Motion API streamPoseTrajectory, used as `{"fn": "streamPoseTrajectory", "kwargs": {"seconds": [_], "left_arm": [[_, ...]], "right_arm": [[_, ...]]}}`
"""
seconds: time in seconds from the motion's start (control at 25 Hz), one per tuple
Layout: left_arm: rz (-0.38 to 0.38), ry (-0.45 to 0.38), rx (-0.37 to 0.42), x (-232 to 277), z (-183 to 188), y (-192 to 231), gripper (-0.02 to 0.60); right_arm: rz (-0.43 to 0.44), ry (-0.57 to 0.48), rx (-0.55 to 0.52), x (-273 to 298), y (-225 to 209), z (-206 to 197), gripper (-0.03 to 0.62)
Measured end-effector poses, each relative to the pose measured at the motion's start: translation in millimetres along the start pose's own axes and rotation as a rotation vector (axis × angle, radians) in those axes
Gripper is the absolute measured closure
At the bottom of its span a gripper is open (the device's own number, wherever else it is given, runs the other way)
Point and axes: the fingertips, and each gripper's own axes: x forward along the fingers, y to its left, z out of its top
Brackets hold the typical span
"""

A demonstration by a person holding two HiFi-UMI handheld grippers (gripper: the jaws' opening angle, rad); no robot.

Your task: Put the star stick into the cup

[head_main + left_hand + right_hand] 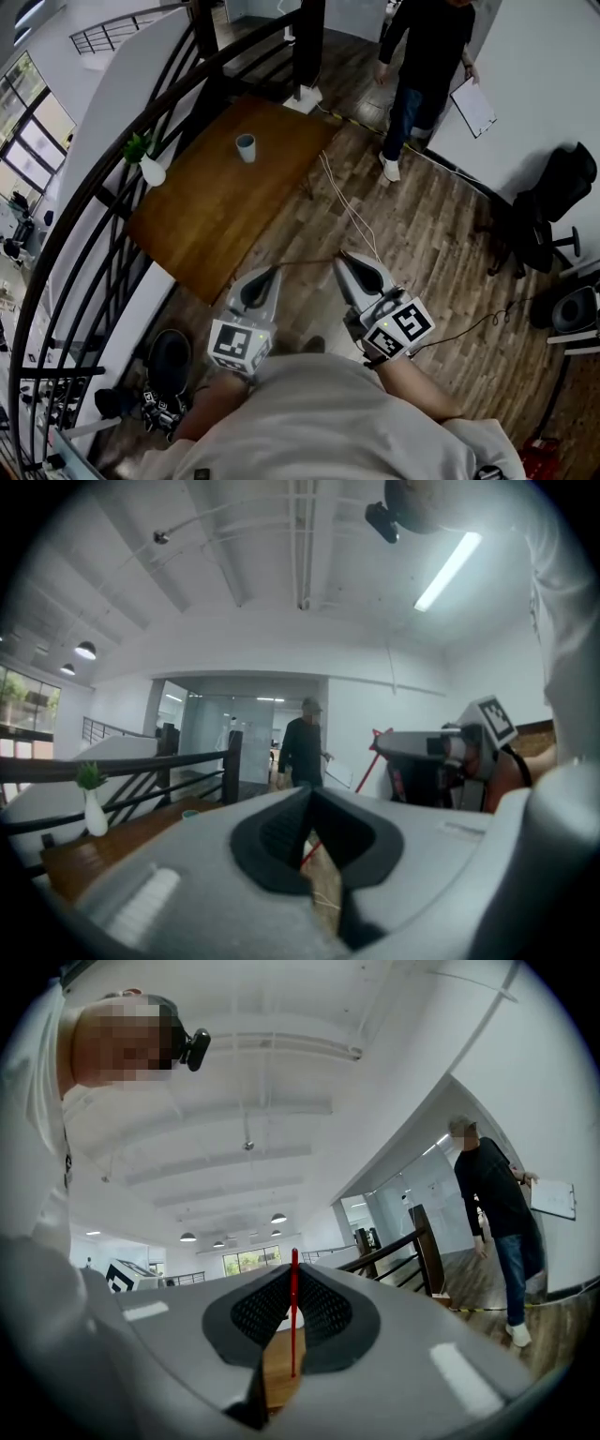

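Observation:
The small grey-blue cup (246, 147) stands on the wooden table (216, 225), far ahead of both grippers; it also shows in the left gripper view as a small cup (190, 812). My right gripper (343, 256) is shut on the thin red star stick (293, 1312), which stands upright between its jaws (292, 1265). In the head view the stick (309, 262) reaches left from the jaws toward my left gripper (276, 270). My left gripper (309, 791) is shut with nothing in it. Both grippers hang over the floor, short of the table's near corner.
A white vase with a green sprig (150, 169) stands at the table's left edge by a dark railing (112, 202). A person with a clipboard (422, 66) stands beyond the table. Cables (352, 211) lie on the plank floor. Black office chairs (553, 206) stand at the right.

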Motion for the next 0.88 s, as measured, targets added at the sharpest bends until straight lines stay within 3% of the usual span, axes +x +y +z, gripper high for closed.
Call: {"fn": "streamPoseTrajectory", "kwargs": {"seconds": [0.52, 0.88], "left_arm": [[-0.15, -0.002, 0.012, 84.8, -0.8, -18.6, 0.58], [-0.18, 0.001, -0.002, 131.7, -0.7, 18.4, 0.58]], "right_arm": [[-0.116, -0.018, 0.006, -11.3, -72.2, 1.0, 0.571], [-0.137, -0.003, 0.023, 27.7, -115.1, -3.4, 0.569]]}}
